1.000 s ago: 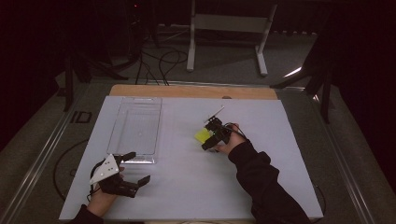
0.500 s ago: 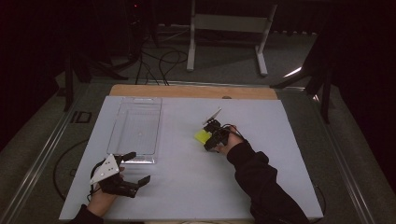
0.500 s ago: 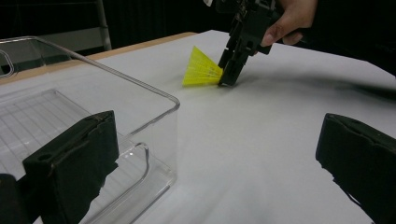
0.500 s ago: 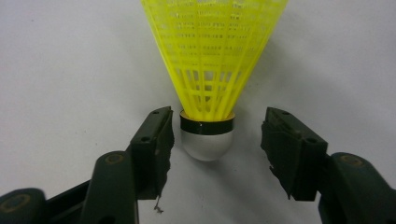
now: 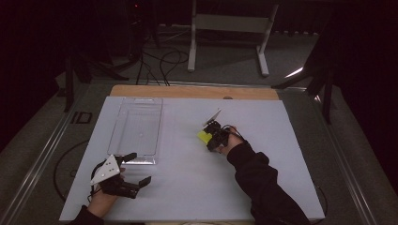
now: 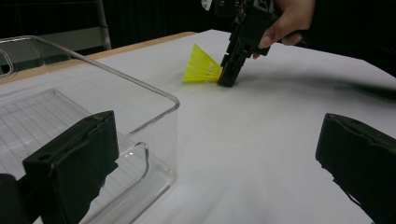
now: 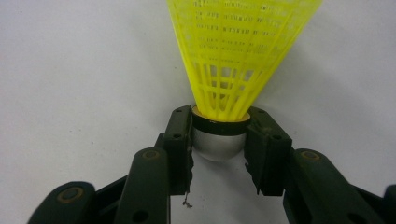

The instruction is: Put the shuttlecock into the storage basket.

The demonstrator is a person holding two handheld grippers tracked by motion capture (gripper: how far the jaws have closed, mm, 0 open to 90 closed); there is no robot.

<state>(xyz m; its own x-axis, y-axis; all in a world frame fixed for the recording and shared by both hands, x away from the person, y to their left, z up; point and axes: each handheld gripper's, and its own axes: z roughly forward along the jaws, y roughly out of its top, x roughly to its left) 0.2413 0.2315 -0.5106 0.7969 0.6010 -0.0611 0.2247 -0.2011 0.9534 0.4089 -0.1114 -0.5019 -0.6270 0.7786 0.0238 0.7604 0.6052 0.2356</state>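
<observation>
Yellow shuttlecock [image 7: 233, 51] clamped at its cork by the right gripper [image 7: 218, 140], jaws just closed, left gripper [image 5: 126, 172] held wide beside the clear tray [image 5: 136, 126]

A yellow plastic mesh shuttlecock [image 7: 238, 51] with a smooth grey cap is seen. A glossy clear plastic box [image 6: 93, 121], matt black jaws, a matt white table [image 5: 263, 122] with a wooden edge.

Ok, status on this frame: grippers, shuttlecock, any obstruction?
Right gripper just closed on yellow shuttlecock head. Left gripper open, idle beside clear tray. Nothing in the way.
</observation>
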